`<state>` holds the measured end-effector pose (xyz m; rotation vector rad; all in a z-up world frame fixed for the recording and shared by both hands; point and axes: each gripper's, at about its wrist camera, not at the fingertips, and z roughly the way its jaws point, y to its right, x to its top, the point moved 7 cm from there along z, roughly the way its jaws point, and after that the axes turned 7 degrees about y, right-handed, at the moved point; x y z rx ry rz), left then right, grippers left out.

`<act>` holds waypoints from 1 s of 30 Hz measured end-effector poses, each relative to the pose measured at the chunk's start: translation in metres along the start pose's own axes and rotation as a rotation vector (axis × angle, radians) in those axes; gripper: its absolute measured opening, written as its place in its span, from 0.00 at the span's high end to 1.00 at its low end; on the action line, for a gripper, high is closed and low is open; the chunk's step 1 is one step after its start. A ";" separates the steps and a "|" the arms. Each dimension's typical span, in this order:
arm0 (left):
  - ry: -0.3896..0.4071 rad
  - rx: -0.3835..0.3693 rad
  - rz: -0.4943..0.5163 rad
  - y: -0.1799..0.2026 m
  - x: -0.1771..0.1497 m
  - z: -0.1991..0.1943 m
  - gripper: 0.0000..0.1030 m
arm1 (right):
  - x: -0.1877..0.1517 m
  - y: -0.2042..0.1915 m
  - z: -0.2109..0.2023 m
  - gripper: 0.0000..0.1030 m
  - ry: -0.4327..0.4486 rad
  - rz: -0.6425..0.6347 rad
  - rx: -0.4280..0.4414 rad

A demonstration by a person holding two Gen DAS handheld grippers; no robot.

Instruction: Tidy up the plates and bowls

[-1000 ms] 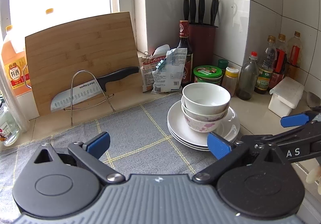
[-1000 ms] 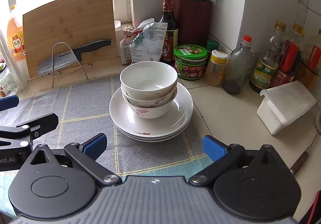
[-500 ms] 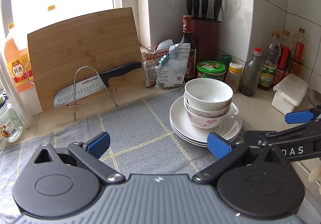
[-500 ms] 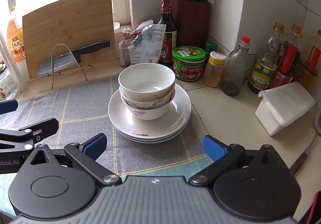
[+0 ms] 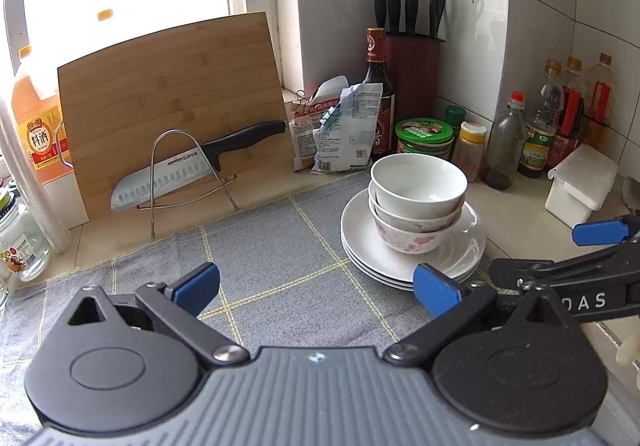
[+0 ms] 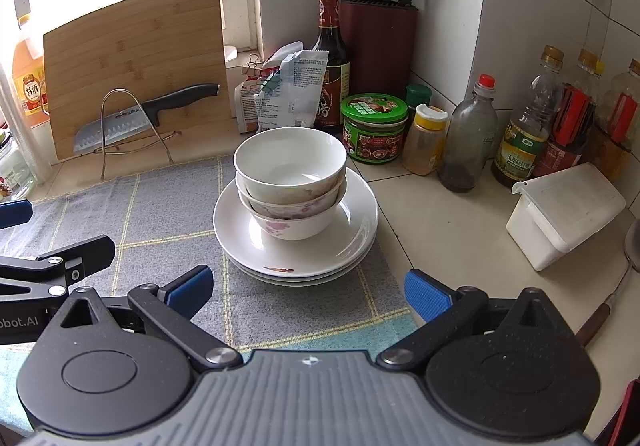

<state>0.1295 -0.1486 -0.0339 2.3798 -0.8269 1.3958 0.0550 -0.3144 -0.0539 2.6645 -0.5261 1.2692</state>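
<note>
Bowls (image 6: pixel 290 166), three of them nested, sit on a stack of three white plates (image 6: pixel 344 242) at the centre of the right wrist view; in the left wrist view the same stack lies right of centre. The lowest bowl carries a pink flower print, the top one is plain white and empty. The plates rest at the right edge of a grey cloth (image 5: pixel 272 262) with yellow grid lines.

Both tools are released, blue pads spread wide and holding nothing. The left gripper (image 5: pixel 316 284) hangs over the cloth at lower centre of its frame; the right gripper (image 6: pixel 308 290) hangs just in front of the plates.

Behind, upper left, one bamboo cutting board (image 5: pixel 172 102) leans at the window with one knife (image 5: pixel 192 166) on a wire rack, its blade marked "SUPOR". One orange jug (image 5: pixel 34 118) at far left reads "料酒". One dark red knife block (image 6: pixel 378 34) holds four knives and a pair of scissors. One green-lidded jar (image 6: pixel 374 126) stands beside one yellow-capped jar (image 6: pixel 424 138). One white lidded box (image 6: pixel 564 214) sits at right. "DAS" shows on the right tool's side, "bot.AI" on the left's.

Compared with a second ago, both views have pulled slightly back and up, so the stack appears a little farther off; nothing on the counter has moved.
</note>
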 end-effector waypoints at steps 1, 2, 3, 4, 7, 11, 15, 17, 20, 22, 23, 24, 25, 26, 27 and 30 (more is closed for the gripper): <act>-0.002 0.001 -0.001 0.000 0.000 0.000 0.01 | 0.000 0.000 0.000 0.00 -0.001 -0.001 -0.001; -0.004 0.001 -0.002 0.000 0.000 0.001 0.01 | 0.000 0.000 0.000 0.00 -0.001 -0.001 -0.002; -0.005 0.001 -0.003 -0.001 0.000 0.001 0.01 | 0.000 0.000 0.001 0.00 -0.002 -0.002 -0.003; -0.005 0.002 -0.003 -0.001 -0.001 0.001 0.01 | 0.000 0.000 0.001 0.00 -0.002 -0.003 -0.004; -0.007 0.003 -0.003 -0.002 -0.001 0.001 0.01 | 0.000 0.001 0.001 0.00 -0.002 -0.002 -0.003; -0.008 0.004 -0.004 -0.002 -0.001 0.001 0.01 | 0.000 0.001 0.001 0.00 0.000 -0.004 -0.005; -0.007 0.004 -0.004 -0.002 -0.001 0.001 0.01 | 0.001 0.001 0.001 0.00 0.001 -0.005 -0.006; -0.008 0.004 -0.005 -0.002 -0.001 0.002 0.01 | 0.001 0.001 0.001 0.00 0.000 -0.005 -0.007; -0.009 0.004 -0.007 -0.003 -0.002 0.001 0.01 | 0.001 0.001 0.001 0.00 -0.001 -0.005 -0.006; -0.009 0.002 -0.008 -0.002 -0.002 0.001 0.01 | 0.000 0.001 0.001 0.00 -0.003 -0.007 -0.009; -0.008 0.001 -0.008 -0.002 -0.002 0.001 0.01 | 0.000 0.001 0.001 0.00 -0.002 -0.008 -0.010; -0.009 0.002 -0.009 -0.003 -0.002 0.001 0.01 | 0.000 0.000 0.001 0.00 -0.003 -0.008 -0.010; -0.008 0.001 -0.009 -0.003 -0.002 0.001 0.01 | 0.000 0.000 0.001 0.00 -0.003 -0.008 -0.010; -0.008 0.000 -0.010 -0.003 -0.002 0.001 0.01 | 0.000 0.000 0.001 0.00 -0.004 -0.008 -0.011; -0.008 0.000 -0.009 -0.002 -0.002 0.001 0.01 | 0.000 0.000 0.000 0.00 -0.003 -0.009 -0.012; -0.008 -0.002 -0.005 -0.001 -0.002 0.001 0.01 | 0.000 0.000 0.001 0.00 -0.003 -0.010 -0.014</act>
